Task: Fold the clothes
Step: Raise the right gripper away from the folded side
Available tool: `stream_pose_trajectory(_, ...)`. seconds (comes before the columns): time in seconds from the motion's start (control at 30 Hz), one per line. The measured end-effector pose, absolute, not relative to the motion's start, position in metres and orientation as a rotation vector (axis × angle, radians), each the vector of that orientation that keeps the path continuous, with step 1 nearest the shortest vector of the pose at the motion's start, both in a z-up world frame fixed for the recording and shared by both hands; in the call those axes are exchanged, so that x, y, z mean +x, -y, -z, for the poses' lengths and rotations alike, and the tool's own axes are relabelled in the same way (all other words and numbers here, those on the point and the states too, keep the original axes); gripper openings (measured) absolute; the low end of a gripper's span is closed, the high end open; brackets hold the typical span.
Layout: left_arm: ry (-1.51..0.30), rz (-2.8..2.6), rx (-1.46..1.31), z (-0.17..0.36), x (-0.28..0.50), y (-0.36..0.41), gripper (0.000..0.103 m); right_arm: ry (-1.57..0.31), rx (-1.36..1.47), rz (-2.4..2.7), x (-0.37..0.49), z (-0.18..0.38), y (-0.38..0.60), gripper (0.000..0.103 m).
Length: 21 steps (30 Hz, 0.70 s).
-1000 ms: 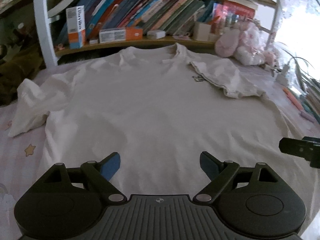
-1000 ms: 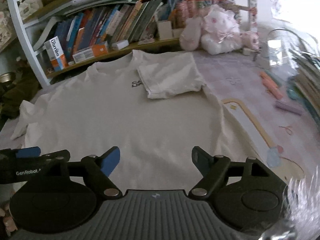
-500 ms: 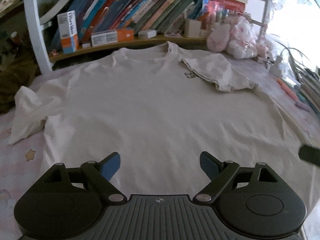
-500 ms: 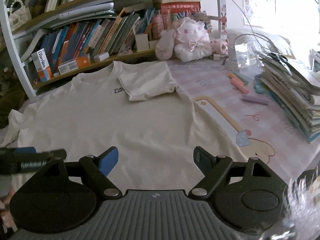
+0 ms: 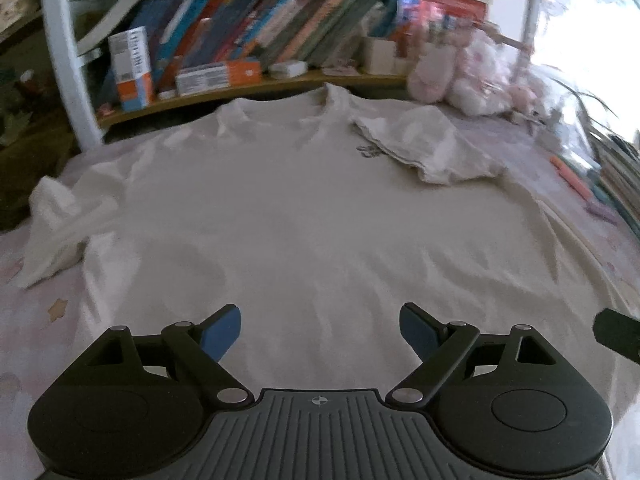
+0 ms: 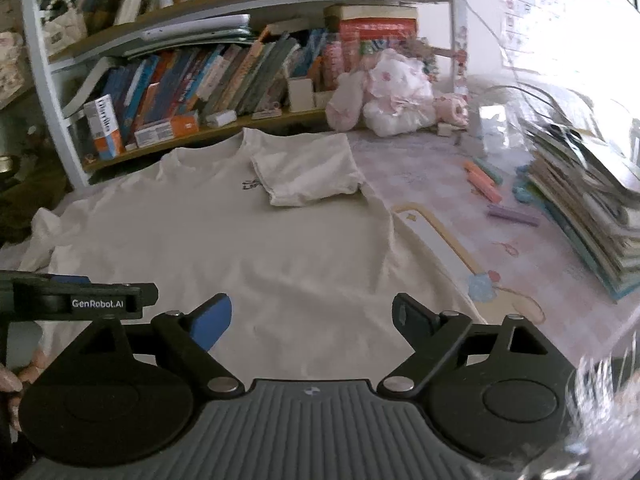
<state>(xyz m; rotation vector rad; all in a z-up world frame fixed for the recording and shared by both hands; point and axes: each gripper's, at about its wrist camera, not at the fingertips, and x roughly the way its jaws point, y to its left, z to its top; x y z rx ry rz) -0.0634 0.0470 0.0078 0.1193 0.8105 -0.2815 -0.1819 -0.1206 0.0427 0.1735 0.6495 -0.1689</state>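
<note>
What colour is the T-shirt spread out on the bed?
The T-shirt is white, with a small dark print on the chest; the right wrist view shows it best.

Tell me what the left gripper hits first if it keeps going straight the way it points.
Probably the T-shirt: the left gripper, jaws open and empty, aims down at its flat lower body. Nothing else shows in between, though depth is unclear.

A soft, matt off-white cloth T-shirt [image 6: 256, 248] was seen spread over a pale pink printed tablecloth [image 6: 440, 184], the fabric lightly creased. Matt black plastic was shown on both the left gripper [image 5: 320, 324] and the right gripper [image 6: 310, 316], with blue pads [image 6: 212, 322] and small bright metal pivot pins. A ribbed grey plastic housing was visible below each. A wooden shelf board [image 6: 208, 132] was seen at the tablecloth's far edge, carrying paper-covered books [image 6: 192, 80] and fluffy plush toys [image 6: 392, 96].
</note>
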Motion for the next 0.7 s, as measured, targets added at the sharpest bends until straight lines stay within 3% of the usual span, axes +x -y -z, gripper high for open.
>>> stream_pose_trajectory(0.7, -0.770, 0.031, -0.017, -0.021, -0.083, -0.050, 0.089, -0.704, 0.176, -0.081, -0.149, -0.031, 0.164, 0.090)
